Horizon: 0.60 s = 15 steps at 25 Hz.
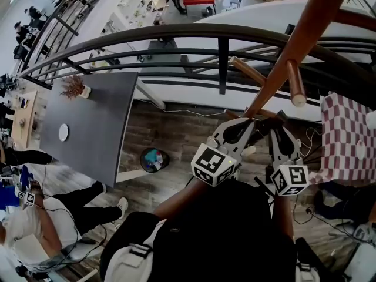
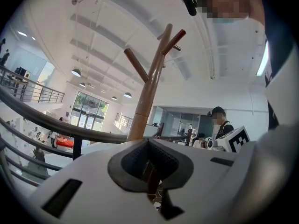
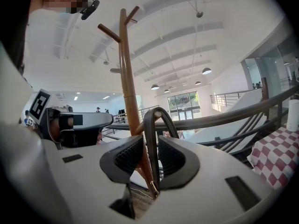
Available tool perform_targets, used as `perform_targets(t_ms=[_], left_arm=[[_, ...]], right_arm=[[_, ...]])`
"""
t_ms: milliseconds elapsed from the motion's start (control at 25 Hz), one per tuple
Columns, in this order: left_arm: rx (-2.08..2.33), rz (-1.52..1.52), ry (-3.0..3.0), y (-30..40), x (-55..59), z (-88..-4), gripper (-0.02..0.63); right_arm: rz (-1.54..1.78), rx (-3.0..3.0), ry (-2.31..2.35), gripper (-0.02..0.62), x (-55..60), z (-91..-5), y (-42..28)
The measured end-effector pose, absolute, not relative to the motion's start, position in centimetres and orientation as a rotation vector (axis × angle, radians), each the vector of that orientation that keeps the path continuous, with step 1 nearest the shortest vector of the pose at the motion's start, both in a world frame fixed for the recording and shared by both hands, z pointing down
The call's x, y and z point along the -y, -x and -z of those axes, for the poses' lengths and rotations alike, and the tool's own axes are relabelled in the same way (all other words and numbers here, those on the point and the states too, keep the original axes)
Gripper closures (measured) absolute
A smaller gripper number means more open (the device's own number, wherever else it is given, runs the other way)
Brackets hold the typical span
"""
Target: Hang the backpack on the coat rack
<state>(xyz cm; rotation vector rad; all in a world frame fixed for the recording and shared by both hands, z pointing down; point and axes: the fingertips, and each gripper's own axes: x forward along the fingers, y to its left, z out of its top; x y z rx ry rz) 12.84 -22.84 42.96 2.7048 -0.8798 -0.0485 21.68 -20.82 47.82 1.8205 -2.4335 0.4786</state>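
Pinching the loop (image 3: 149, 134), the right claw (image 3: 150, 157) held the backpack (image 1: 241, 216) low by the rack (image 3: 126, 69) — the left claw (image 2: 149, 164) shut on a brown strap (image 2: 150, 177). Lifted short, the loop could miss a peg (image 3: 108, 31).

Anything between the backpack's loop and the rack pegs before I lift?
Nothing visible blocks it. The right hand-held gripper holds the backpack by its loop, upright and close to the coat rack pole. The pegs branch off higher up, with only open air between.
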Motion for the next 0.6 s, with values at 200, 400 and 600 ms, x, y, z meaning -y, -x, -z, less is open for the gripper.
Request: perform_targets(t_ms=[200, 400, 600], left_arm=[[0.898, 0.049, -2.707, -12.9, 22.6, -42.8, 0.600], [0.918, 0.043, -2.705, -13.2, 22.3, -42.7, 0.598], [0.937, 0.039, -2.706, -13.6, 21.9, -42.8, 0.599]], right_arm=[[-0.494, 2.435, -1.815, 0.506, 20.6, -48.0, -22.0], [-0.515, 2.421, -1.836, 0.506, 20.3, -48.1, -22.7], [-0.535, 2.431, -1.820, 0.508, 19.9, -48.3, -23.0]])
